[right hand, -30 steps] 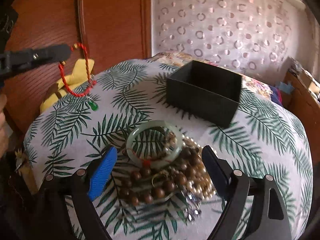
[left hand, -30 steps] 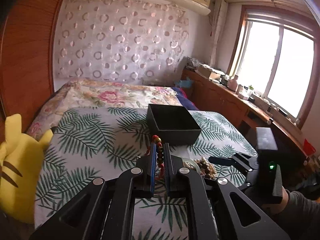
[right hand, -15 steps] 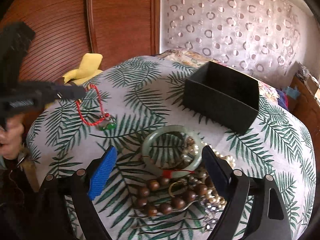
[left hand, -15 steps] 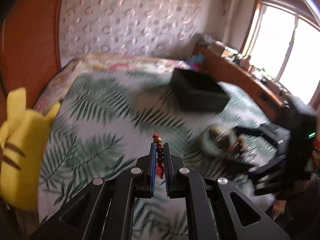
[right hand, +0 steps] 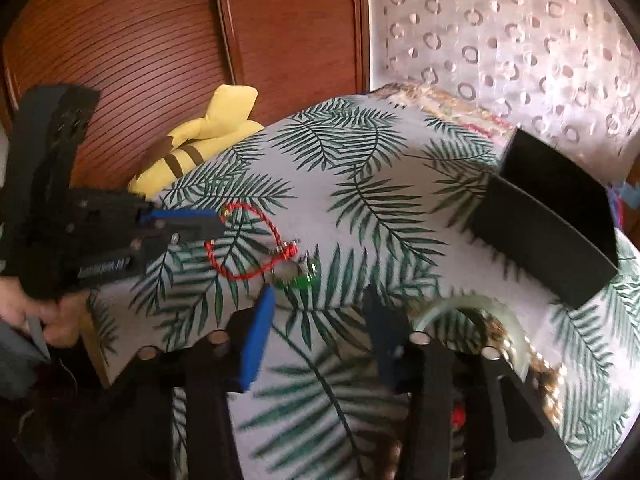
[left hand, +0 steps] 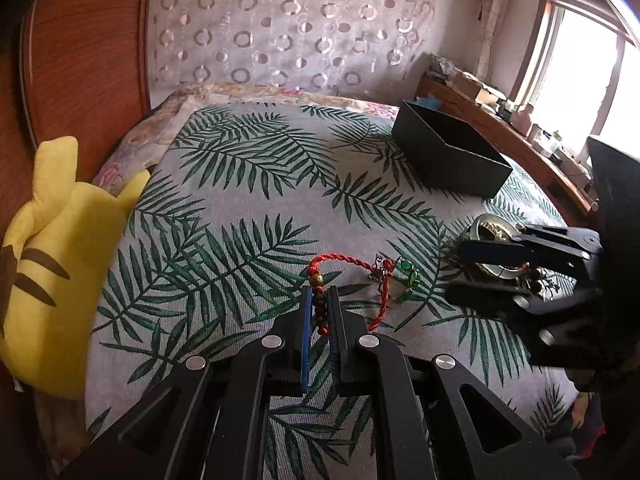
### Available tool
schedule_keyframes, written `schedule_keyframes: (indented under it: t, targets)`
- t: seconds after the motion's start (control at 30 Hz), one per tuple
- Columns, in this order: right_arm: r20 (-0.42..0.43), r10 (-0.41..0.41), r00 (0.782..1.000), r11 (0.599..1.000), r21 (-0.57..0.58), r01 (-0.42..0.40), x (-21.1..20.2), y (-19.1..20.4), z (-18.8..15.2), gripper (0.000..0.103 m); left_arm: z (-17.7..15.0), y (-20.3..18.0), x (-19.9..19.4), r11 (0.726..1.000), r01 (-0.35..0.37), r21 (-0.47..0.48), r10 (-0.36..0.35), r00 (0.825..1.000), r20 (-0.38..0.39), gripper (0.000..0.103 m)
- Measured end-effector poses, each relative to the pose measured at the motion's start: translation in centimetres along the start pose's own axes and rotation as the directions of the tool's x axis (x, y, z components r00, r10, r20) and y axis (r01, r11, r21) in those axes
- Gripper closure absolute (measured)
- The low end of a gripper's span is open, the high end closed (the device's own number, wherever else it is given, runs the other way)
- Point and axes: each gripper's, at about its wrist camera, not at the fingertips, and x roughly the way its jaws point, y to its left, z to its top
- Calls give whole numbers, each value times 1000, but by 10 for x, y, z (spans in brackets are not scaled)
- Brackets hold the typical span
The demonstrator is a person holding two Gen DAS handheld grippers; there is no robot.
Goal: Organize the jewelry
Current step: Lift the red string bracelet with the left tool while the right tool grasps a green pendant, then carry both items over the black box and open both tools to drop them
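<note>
A leaf-print cloth [left hand: 248, 216] covered the bed; at two o'clock sat a matte black box [left hand: 452, 156]. The left gripper [left hand: 320, 312] pinched a twisted red cord bracelet [left hand: 352, 264] lying on the cloth. The right gripper [right hand: 320, 320], jaws just narrowing, held nothing; a jade bangle [right hand: 472, 312] lay at its three o'clock.

One black box [left hand: 452, 152], one red cord bracelet [left hand: 344, 264], one jade bangle [right hand: 472, 312], one yellow plush toy [left hand: 52, 264]

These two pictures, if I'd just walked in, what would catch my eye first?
Probably the red cord bracelet with its green charm, one end pinched in the left gripper and the rest lying on the palm-leaf bedspread. Next, the yellow plush toy at the bed's left edge by the wooden headboard, and the open black box farther back on the right.
</note>
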Motion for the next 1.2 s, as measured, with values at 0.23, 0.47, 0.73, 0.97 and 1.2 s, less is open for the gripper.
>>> schedule_keyframes:
  t: [0.23,0.47,0.73,0.97,1.2]
  targets:
    - [-60,-14,998,999,28,16,29,4,15,70,-2,-2,0,1000,-1,-1,1,1000,4,97]
    - [-61,-3,998,1000,1,3,24,7,11,87,0,3,-3,1000,-14,-11,14,1000,18,97]
    - [-9,-55,998,998,23,55,3,-13,9,88,1,3,-12,999,-21,-24,22,998,59,97]
    - [38,-29,999,999,41,27,-14,-18,6,94,2,-10,-8,1000,1,1,-1,999,51,97]
    - [46,-55,997,998,20,54,-12,-12,8,94,0,-24,-3,999,15,34,-17,999,39,97]
